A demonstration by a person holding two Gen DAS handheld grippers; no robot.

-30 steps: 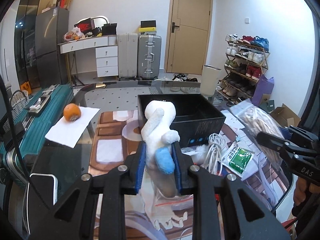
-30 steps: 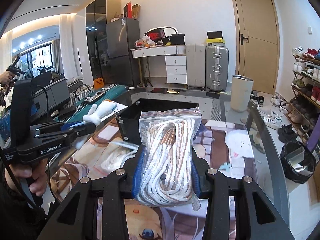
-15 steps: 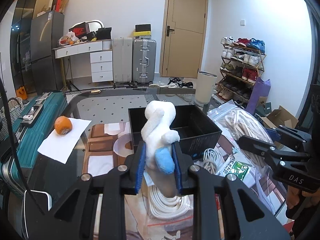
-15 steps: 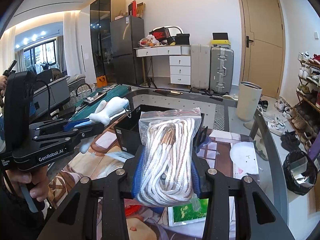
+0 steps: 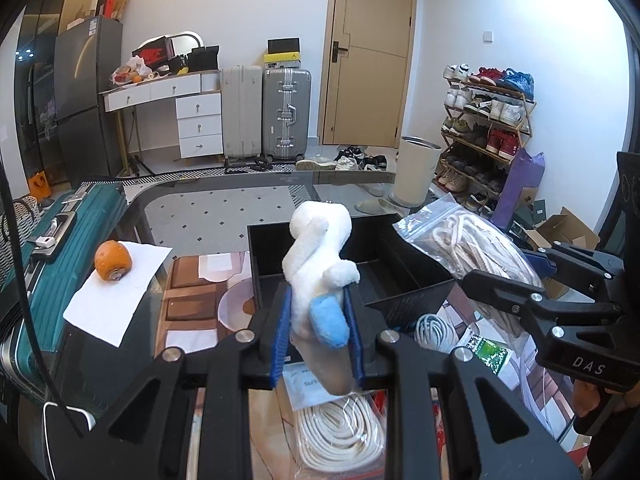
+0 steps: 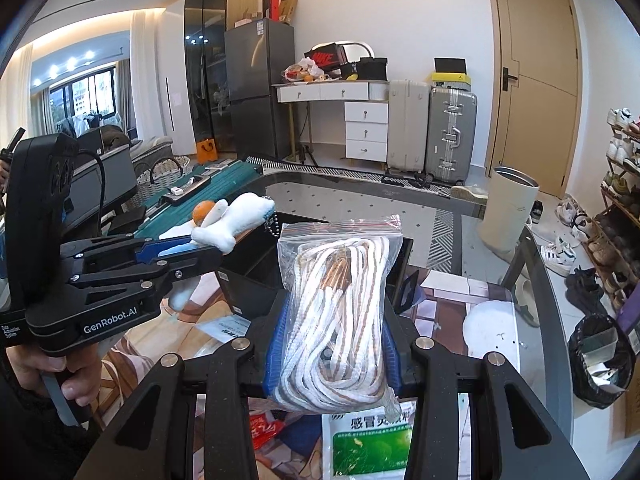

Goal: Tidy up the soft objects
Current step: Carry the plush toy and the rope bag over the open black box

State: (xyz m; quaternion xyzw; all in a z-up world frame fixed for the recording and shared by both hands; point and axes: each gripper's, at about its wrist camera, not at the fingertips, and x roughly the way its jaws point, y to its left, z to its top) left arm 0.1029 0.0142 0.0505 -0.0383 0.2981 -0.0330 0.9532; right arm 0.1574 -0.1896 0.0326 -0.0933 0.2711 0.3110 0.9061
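My left gripper is shut on a white plush toy with a blue foot, held above the table just in front of the black open box. The toy and that gripper also show at the left of the right wrist view. My right gripper is shut on a clear zip bag of white and tan rope, raised in front of the black box. In the left wrist view the bag hangs over the box's right side, with the right gripper clamped on it.
On the glass table lie another bagged white rope, a loose rope coil, a green sachet and an orange on white paper. A teal suitcase stands left; a white bin and shoe rack stand right.
Both grippers have carried their loads forward toward the black box, which now looks nearer. The rope bag has closed in on the box's right side. Both grips are unchanged.
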